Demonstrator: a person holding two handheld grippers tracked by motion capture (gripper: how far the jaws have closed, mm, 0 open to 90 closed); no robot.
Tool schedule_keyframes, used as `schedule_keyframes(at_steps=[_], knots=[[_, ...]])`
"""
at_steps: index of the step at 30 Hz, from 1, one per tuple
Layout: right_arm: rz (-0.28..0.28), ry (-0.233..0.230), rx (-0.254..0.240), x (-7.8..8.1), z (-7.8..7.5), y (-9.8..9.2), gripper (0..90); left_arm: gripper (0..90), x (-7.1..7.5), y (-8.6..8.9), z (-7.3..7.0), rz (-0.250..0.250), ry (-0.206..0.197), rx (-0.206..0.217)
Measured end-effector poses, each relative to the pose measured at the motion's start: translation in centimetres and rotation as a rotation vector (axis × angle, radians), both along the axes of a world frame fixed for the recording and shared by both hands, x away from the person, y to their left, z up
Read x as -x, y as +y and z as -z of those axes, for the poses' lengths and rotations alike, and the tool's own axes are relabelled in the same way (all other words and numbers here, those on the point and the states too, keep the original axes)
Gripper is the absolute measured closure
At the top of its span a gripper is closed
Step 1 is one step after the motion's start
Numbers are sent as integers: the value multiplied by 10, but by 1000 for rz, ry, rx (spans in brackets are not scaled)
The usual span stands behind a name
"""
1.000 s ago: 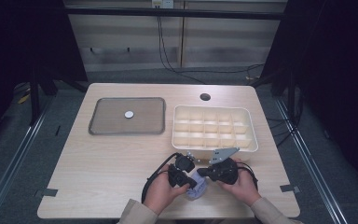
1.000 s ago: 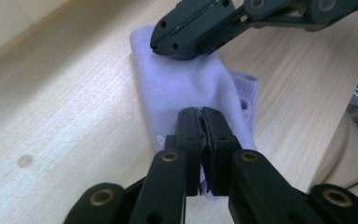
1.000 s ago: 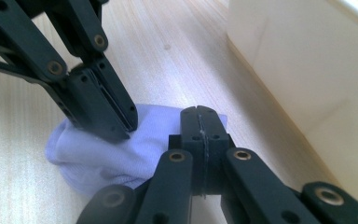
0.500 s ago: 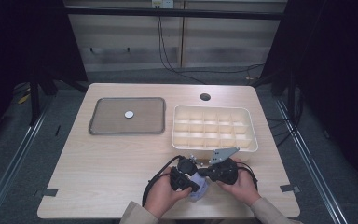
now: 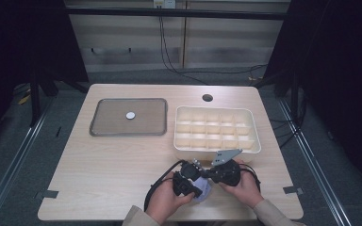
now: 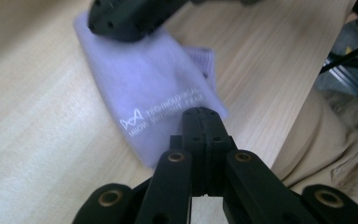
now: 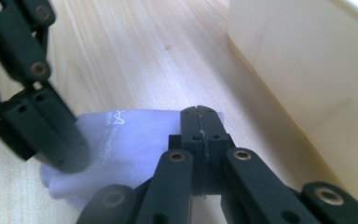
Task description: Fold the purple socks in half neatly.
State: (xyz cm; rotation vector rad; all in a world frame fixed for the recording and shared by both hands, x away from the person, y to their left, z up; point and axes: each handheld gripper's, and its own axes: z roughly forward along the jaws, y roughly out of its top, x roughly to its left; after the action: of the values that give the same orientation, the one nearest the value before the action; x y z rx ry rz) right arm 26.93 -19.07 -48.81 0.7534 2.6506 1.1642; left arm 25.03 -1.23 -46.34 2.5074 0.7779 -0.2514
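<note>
A small lilac cloth (image 6: 158, 88), soft, light and apt to bunch, lies at the near edge of the surface (image 5: 122, 165), both tools (image 6: 200, 114) (image 7: 199, 113) closed on its edges, the likeliest hold.

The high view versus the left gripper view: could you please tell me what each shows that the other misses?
High view alone: the grey rectangular tray with a small white disc on it, the cream compartmented plastic box, and both hands, left and right.

Left gripper view alone: white printed lettering on the pale lilac fabric pouch, and the left gripper with jaws pressed together.

Shared: the pouch, the light wooden table and the right gripper.
</note>
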Motion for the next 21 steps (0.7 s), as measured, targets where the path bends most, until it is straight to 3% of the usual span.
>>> schedule_keyframes(at_steps=[2, 13, 21], knots=[[-1, 5, -1, 0, 0, 0, 900, 900, -2, 1, 3, -9, 19, 13], [4, 2, 2, 1, -1, 0, 900, 900, -1, -3, 6, -5, 19, 37], [-2, 6, -1, -1, -1, -1, 900, 900, -6, 5, -3, -12, 18, 60]])
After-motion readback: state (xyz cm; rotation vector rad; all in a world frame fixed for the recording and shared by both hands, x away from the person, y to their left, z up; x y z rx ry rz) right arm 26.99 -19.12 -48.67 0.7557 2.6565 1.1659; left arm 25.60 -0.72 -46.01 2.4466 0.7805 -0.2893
